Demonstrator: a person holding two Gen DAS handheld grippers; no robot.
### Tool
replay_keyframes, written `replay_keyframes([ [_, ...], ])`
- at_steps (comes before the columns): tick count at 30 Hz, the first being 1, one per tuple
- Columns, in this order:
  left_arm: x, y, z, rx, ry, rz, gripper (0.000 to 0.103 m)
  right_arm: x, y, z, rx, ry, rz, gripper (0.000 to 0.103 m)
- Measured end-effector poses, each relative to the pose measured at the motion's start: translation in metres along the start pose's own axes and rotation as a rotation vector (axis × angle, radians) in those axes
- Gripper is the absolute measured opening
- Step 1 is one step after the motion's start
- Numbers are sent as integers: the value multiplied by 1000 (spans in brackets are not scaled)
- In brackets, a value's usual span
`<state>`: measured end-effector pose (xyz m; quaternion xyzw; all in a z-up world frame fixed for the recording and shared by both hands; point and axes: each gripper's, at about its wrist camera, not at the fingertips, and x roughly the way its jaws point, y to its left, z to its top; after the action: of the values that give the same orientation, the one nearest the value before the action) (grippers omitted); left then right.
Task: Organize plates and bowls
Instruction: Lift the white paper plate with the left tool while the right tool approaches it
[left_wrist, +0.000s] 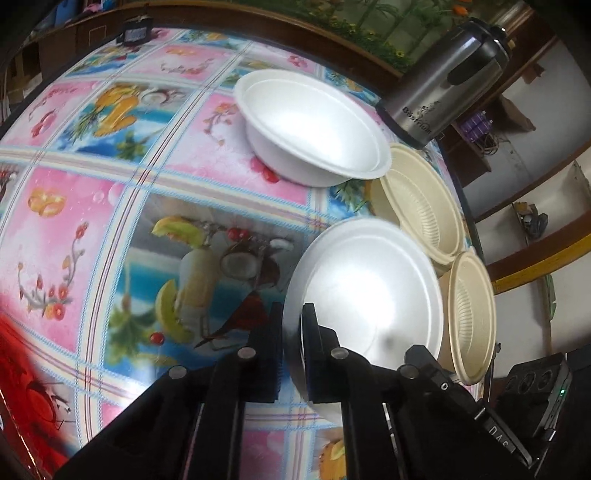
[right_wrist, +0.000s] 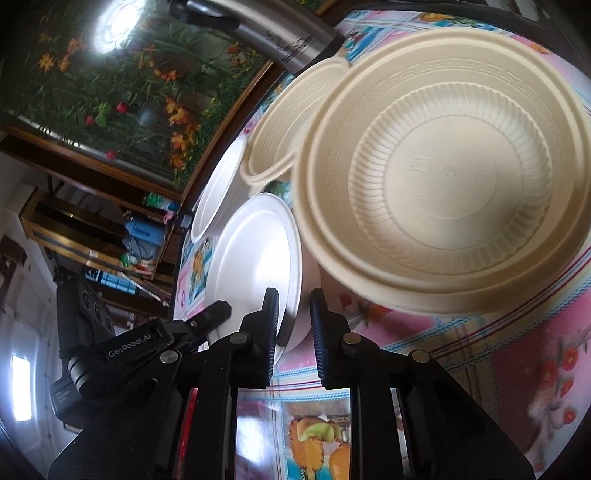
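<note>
My left gripper (left_wrist: 291, 325) is shut on the near rim of a white foam bowl (left_wrist: 369, 291), holding it just above the table. My right gripper (right_wrist: 294, 306) straddles the opposite rim of the same white bowl (right_wrist: 255, 254), one finger inside and one outside, jaws narrowly apart around the rim. A stack of two white foam bowls (left_wrist: 314, 125) sits farther back on the table, also seen edge-on in the right wrist view (right_wrist: 218, 192). A cream plastic bowl (right_wrist: 454, 173) stands beside the held bowl, and a cream bowl stack (right_wrist: 284, 122) behind it.
A steel thermos jug (left_wrist: 447, 85) stands at the table's far right edge by the cream bowls (left_wrist: 424, 206) (left_wrist: 472, 317). The flowered tablecloth (left_wrist: 129, 184) covers the table, open to the left. A red cloth (left_wrist: 22, 369) lies at the near left.
</note>
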<state>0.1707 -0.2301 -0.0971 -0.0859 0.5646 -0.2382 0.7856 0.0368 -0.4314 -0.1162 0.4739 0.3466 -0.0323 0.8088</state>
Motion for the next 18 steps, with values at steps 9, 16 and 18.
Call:
replay_keyframes([
  [9,-21,28,-17,-34,-24,7,8,7,25,-11,-138,32,8,14],
  [16,-58,35,-34,2,-99,46,8,6,33,-31,-162,38,100,14],
  [18,-72,37,-39,15,-129,60,8,3,38,-38,-175,27,128,14],
])
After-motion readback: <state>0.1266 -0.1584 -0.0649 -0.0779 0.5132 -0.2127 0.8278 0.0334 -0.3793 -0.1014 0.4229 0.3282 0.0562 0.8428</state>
